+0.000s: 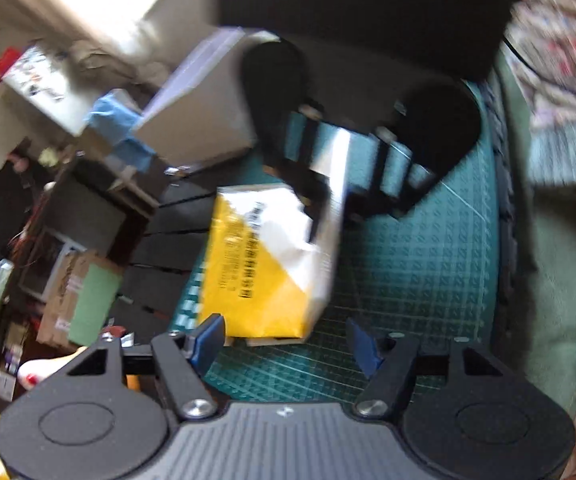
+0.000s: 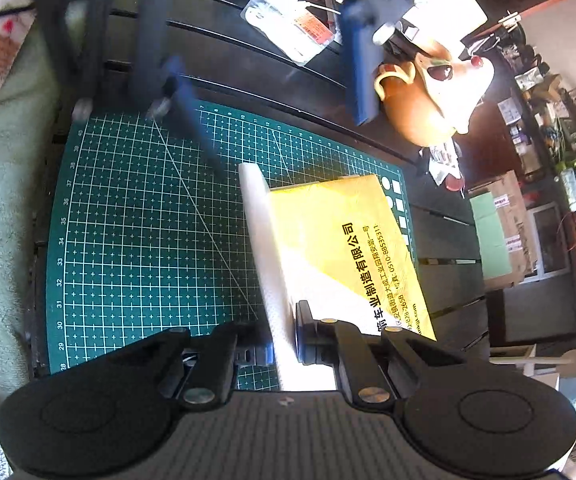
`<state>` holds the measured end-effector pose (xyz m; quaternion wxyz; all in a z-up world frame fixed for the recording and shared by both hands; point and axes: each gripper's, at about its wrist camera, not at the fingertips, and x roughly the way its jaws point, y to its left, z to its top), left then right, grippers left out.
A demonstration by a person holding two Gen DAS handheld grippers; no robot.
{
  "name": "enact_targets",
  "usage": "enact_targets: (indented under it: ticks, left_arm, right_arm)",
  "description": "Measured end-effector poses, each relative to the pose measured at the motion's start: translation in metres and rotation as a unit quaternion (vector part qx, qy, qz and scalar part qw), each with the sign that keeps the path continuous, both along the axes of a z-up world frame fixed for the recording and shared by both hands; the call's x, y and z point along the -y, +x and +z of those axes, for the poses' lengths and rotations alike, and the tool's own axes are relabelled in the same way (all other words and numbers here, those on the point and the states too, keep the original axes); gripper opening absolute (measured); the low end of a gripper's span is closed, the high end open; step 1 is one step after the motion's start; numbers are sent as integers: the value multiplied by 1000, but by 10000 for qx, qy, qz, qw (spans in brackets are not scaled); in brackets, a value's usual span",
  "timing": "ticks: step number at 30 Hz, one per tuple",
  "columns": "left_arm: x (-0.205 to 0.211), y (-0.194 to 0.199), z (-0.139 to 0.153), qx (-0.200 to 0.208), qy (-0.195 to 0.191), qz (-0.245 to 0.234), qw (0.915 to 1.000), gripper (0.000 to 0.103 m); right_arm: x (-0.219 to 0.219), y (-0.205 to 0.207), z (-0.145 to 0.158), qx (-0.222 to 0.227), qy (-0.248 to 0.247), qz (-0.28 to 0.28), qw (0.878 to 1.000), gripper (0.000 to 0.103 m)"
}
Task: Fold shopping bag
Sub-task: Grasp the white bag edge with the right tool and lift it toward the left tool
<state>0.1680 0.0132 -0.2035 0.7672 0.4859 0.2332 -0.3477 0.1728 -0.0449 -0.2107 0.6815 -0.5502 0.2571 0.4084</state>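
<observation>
While my right gripper (image 2: 286, 346) sits low over the near edge of the green cutting mat (image 2: 136, 216), its blue pads are pressed together on the white edge of the shopping bag (image 2: 327, 240). That white strip rises between them, and the yellow panel with black print lies folded flat to its right, on the mat's right part. My left gripper (image 1: 286, 338) holds nothing; its jaws stand wide apart just above the mat, with the bag's yellow end lying close ahead of the left pad (image 1: 208, 340). Beyond the bag, the mat rests on a dark slatted table (image 2: 248, 60). Farther off, a clear plastic packet (image 2: 291, 28) lies on the slats, and a cardboard box (image 1: 76, 300) stands by the table.
</observation>
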Motion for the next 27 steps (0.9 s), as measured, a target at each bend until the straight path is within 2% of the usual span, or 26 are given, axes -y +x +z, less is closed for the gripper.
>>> enact_targets:
  ticks: [3,4,5,7,10,14,18,19,20,22,24,27]
  left_arm:
    - [4,8,-4,-165,-142,-6,9998,65]
    - [5,14,-5,-278,-207,74,9994,59]
    - [7,21,-6,-447,-265,238,9984,42]
    - [11,36,-8,-787,-380,568,9946,21]
    - [9,52,-7,-1221,-648,970,9856,13]
    - [7,50,-11,-1135,-675,922,9869,11]
    - [3,54,-15,-1188,-806,896,9856,10]
    - [1,55,-14,-1225,-850,906,9847,10]
    - [0,56,-14,-1262,-895,916,9837,10]
    - [-1,55,-13,-1297,-929,887,9832,10]
    - [-3,55,-12,-1332,-963,858,9827,10]
    - [-6,54,-11,-1383,-1014,814,9818,10]
  right_arm:
    - [-2,8,-2,-104,39,-25,9999,10]
    - [-2,10,-2,-156,53,-40,9999,10]
    - [-4,13,-1,-206,69,-57,9997,10]
    - [-6,17,1,-406,158,-171,9989,10]
    - [-7,15,4,-496,237,-314,9980,10]
    - [-6,15,6,-684,464,-658,9944,11]
    - [8,10,12,-700,733,-551,9933,16]
    - [18,7,17,-664,831,-492,9931,19]
    - [27,7,20,-556,893,-441,9935,29]
    - [46,7,23,-348,967,-330,9942,37]
    - [65,6,24,-215,991,-199,9946,41]
    - [87,3,12,58,698,126,9975,43]
